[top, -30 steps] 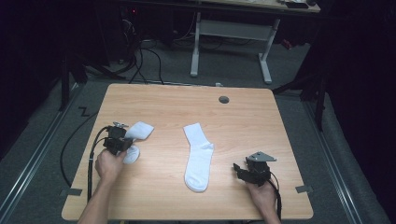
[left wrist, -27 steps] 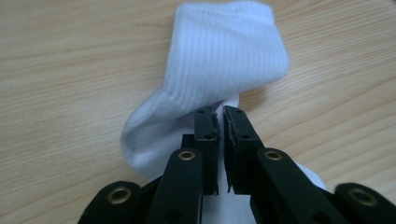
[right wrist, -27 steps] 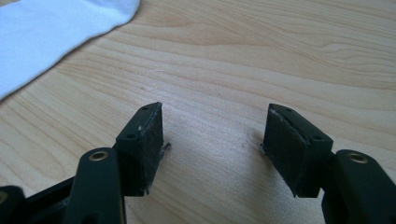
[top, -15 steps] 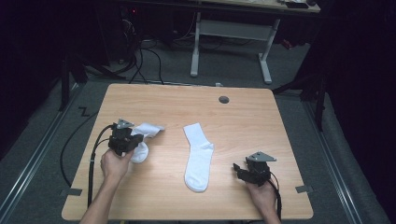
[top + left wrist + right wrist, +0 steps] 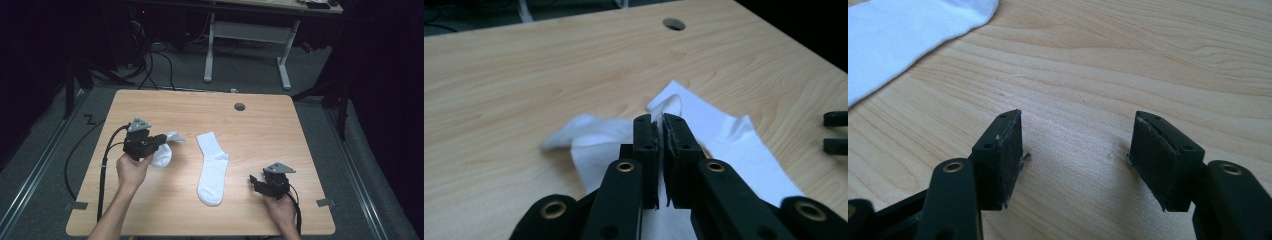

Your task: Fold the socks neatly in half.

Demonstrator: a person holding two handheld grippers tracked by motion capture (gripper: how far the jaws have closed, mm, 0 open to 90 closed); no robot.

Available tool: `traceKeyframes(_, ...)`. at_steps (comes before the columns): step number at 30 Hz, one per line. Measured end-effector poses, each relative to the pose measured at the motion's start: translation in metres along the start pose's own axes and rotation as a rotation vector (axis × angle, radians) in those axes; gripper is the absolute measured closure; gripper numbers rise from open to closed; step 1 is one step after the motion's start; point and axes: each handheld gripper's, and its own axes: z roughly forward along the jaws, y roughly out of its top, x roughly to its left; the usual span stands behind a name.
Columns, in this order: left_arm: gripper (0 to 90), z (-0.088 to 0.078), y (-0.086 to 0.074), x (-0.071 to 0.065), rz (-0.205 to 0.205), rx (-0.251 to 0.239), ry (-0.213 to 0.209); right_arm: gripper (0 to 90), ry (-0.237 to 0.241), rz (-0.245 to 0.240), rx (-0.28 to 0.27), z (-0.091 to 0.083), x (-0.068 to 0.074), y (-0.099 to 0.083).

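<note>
Left gripper (image 5: pixel 159 140) was clamped on a crumpled sock (image 5: pixel 163 152) at left of frame, the second sock (image 5: pixel 212 167) lay flat at centre – pairing apparently unfinished – and the right gripper (image 5: pixel 1075 160) rested wide open, empty, lower right.

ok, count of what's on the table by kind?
White socks: 2, one flat sock mid-table, one held sock pinched in the left gripper
Grippers: 2, left and the right gripper, open
Total: 4
</note>
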Motion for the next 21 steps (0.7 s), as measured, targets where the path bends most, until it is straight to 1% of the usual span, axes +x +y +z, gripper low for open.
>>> traceKeyframes(1, 85.4, 0.002, 0.007, -0.004, 0.001, -0.008, -0.01, 37.9, 0.0, 0.0, 0.0, 0.0, 0.0, 0.0)
traceKeyframes(2, 85.4, 0.002, 0.007, -0.004, 0.001, -0.008, -0.01, 37.9, 0.0, 0.0, 0.0, 0.0, 0.0, 0.0)
traceKeyframes(3, 85.4, 0.005, 0.012, -0.007, 0.002, -0.014, -0.018, 37.9, 0.0, -0.001, 0.0, 0.0, 0.0, 0.0)
traceKeyframes(4, 85.4, 0.005, 0.012, -0.007, 0.002, -0.014, -0.018, 37.9, 0.0, -0.001, 0.0, 0.0, 0.0, 0.0)
traceKeyframes(5, 85.4, 0.008, 0.017, -0.009, 0.0, -0.015, -0.027, 37.9, 0.0, -0.001, 0.0, 0.0, 0.0, 0.0)
traceKeyframes(9, 85.5, 0.013, 0.024, -0.01, -0.012, -0.022, -0.04, 37.9, 0.0, 0.0, 0.0, 0.0, 0.0, 0.0)
traceKeyframes(11, 85.5, 0.015, 0.028, -0.01, -0.029, -0.033, -0.056, 37.9, 0.0, -0.001, 0.0, 0.0, 0.0, 0.0)
traceKeyframes(13, 85.5, 0.017, 0.036, -0.011, -0.037, -0.047, -0.068, 37.9, 0.0, -0.001, 0.0, 0.0, 0.0, 0.0)
traceKeyframes(14, 85.5, 0.017, 0.036, -0.011, -0.037, -0.047, -0.068, 37.9, 0.0, -0.001, 0.0, 0.0, 0.0, 0.0)
traceKeyframes(15, 85.5, 0.019, 0.042, -0.014, -0.037, -0.053, -0.074, 37.9, 0.001, -0.001, 0.0, 0.0, 0.0, 0.0)
traceKeyframes(18, 85.5, 0.023, 0.046, -0.016, -0.029, -0.054, -0.079, 37.9, 0.0, 0.0, 0.0, 0.0, 0.0, 0.0)
traceKeyframes(21, 85.6, 0.029, 0.054, -0.023, -0.024, -0.065, -0.09, 37.9, 0.0, 0.0, 0.0, 0.0, 0.0, 0.0)
